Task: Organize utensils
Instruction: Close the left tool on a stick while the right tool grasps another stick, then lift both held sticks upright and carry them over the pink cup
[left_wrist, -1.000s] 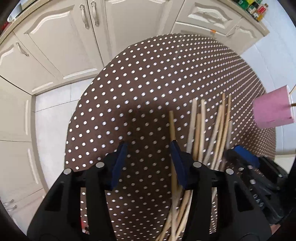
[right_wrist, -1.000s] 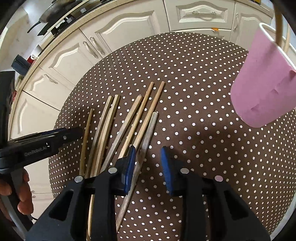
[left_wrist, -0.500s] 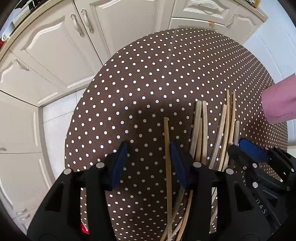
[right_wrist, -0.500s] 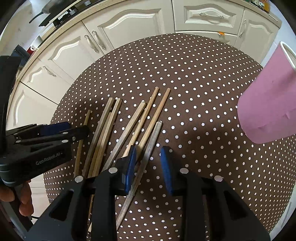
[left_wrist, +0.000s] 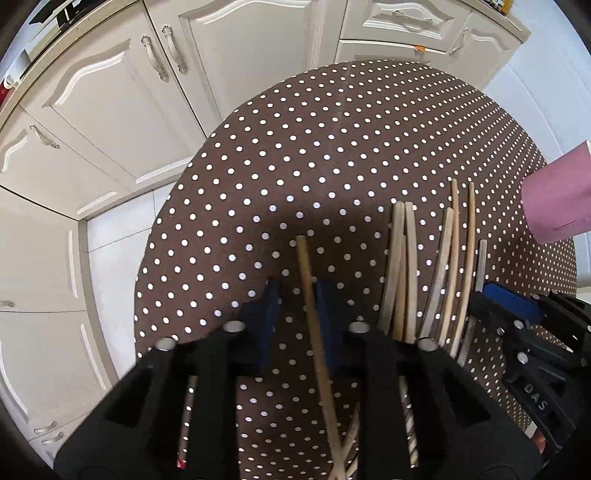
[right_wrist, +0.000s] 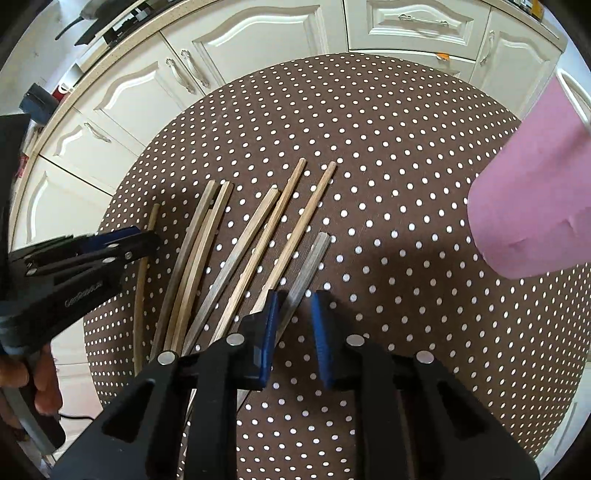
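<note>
Left wrist view: a single pale chopstick (left_wrist: 308, 295) is seen between the blue pads of the left gripper (left_wrist: 295, 317), whose jaws have just been closing; the stick lies against the right pad, though whether both pads press on it cannot be told. At about two o'clock from it, the other chopsticks (left_wrist: 436, 266) lie fanned on the dotted surface (left_wrist: 295, 147), and a pink cup (left_wrist: 557, 199) stands at three o'clock.

In the right wrist view, the right gripper (right_wrist: 293, 325) is set over a grey chopstick (right_wrist: 310, 266) at the near edge of the fan; its jaws have also been closing, narrow now, with the stick's lower part between them, a firm grip not confirmed.

These sticks are judged light, stiff and smooth, so they are likely to roll or pivot. Each is best taken near its middle, square across its width.
</note>
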